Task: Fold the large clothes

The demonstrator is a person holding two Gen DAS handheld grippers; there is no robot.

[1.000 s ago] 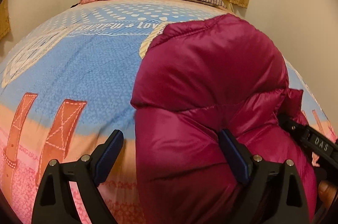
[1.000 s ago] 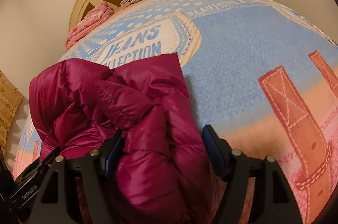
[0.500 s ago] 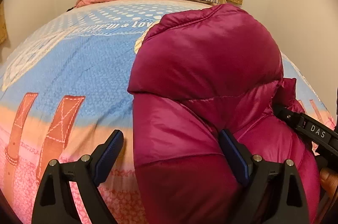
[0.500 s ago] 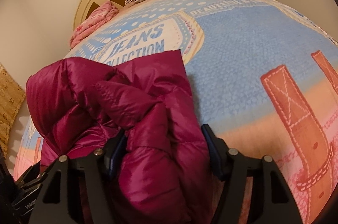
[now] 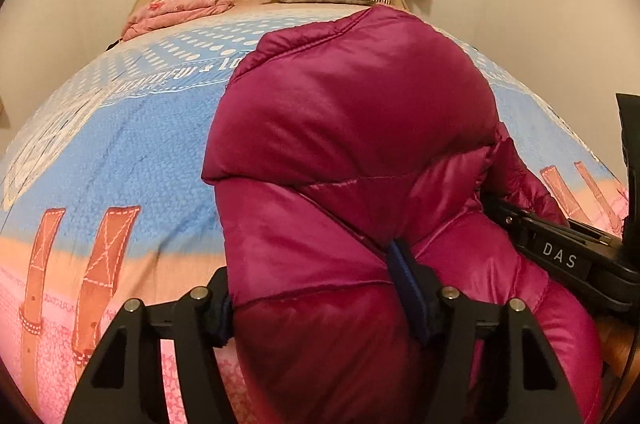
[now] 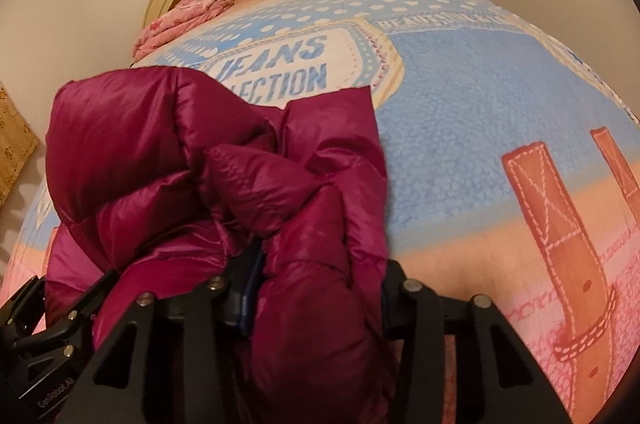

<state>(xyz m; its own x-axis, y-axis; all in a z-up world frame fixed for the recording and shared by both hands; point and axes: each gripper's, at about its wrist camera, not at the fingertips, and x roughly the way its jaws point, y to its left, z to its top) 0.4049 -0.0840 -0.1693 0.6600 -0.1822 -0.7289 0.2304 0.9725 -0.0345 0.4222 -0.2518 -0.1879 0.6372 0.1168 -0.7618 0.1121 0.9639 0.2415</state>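
Bedspread (image 6: 460, 112) reads "JEANS"; right hand-held gripper (image 5: 560, 256) "DAS".

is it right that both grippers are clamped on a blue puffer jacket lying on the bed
Not quite: the jacket is magenta, not blue, as both wrist views show. The rest holds: the left gripper and right gripper are both clamped on it, on the bed.

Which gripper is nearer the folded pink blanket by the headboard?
Left, I'd judge. The pink blanket lies left of the jacket; the left gripper clamps the jacket's left side, the right gripper its right.
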